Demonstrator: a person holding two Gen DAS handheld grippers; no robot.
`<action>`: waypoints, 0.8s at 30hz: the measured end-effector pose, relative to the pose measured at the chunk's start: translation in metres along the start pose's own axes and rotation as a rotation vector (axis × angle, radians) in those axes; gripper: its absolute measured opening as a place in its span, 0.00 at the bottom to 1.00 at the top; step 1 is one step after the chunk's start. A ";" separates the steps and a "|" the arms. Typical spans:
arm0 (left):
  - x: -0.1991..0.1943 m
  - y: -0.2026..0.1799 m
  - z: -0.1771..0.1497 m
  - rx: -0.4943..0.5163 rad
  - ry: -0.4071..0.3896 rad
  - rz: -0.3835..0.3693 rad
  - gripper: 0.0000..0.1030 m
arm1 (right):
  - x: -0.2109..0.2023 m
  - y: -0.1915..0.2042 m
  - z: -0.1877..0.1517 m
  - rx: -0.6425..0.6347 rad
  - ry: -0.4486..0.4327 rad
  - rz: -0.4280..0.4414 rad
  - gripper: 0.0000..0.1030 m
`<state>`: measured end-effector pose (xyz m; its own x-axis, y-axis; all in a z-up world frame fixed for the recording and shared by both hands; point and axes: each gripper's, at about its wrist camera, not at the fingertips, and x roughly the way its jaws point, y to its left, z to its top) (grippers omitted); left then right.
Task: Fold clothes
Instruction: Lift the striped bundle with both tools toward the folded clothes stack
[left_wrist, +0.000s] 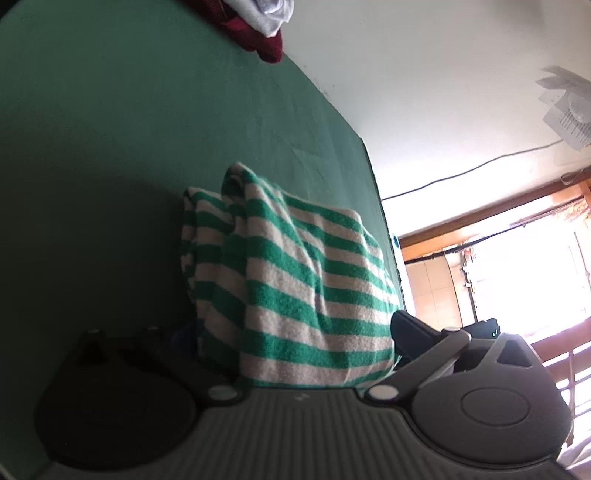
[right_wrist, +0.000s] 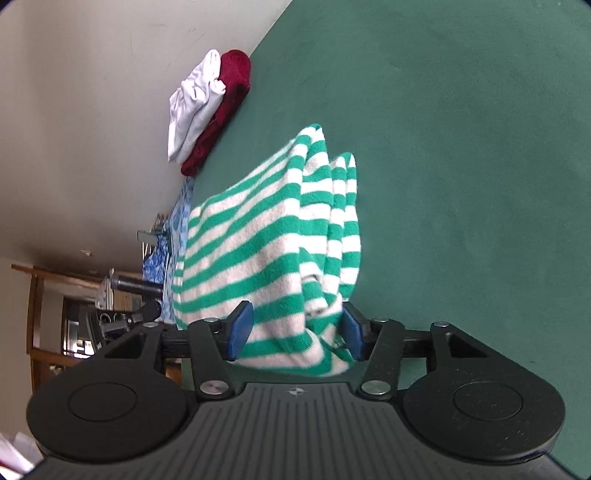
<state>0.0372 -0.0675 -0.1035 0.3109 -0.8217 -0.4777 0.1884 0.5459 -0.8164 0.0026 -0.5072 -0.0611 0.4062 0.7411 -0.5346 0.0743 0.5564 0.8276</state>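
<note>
On the green table cover (right_wrist: 461, 147) lies the striped garment (right_wrist: 266, 240), a knit piece banded in green and off-white, gathered into several upright folds and bunched rather than flat. Seen from the right wrist, the right gripper (right_wrist: 297, 332) stands with its jaws about half apart; one blue pad (right_wrist: 242, 328) sits on the left side of the near hem and the other on the right, with the cloth filling the space between them. The right-hand pad touches the fabric, while the left-hand pad appears to stand just clear of it, so a firm clamp cannot be confirmed. Seen from the left wrist, the same striped garment (left_wrist: 295, 288) rises directly ahead of the left gripper (left_wrist: 303, 354) and drapes over the gap between its fingers; one dark finger (left_wrist: 410, 325) shows at the right edge of the cloth, whereas the other is lost in deep shadow. Whether these jaws are closed on the fabric or merely beside it cannot be told. At the far edge of the table, against the pale wall (right_wrist: 92, 110), rests a dark red garment (right_wrist: 225, 110) with a white garment (right_wrist: 192, 103) heaped on top of it, both well apart from the striped piece. A blue patterned cloth (right_wrist: 173, 236) hangs just beyond the table edge, beside the striped folds. A bright window (left_wrist: 535, 266) with a wooden frame glares in the left wrist view.
</note>
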 end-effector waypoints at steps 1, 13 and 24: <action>0.001 -0.001 0.001 -0.002 -0.004 0.007 0.99 | 0.002 0.000 0.002 0.001 0.001 0.003 0.50; 0.048 -0.073 -0.016 0.294 0.006 0.427 0.99 | 0.028 0.046 -0.001 -0.202 -0.040 -0.167 0.62; 0.053 -0.077 -0.016 0.296 -0.025 0.469 0.98 | 0.027 0.045 -0.018 -0.227 -0.132 -0.124 0.72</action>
<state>0.0239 -0.1560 -0.0714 0.4458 -0.4771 -0.7574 0.2772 0.8781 -0.3900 0.0008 -0.4553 -0.0410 0.5227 0.6153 -0.5901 -0.0691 0.7205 0.6900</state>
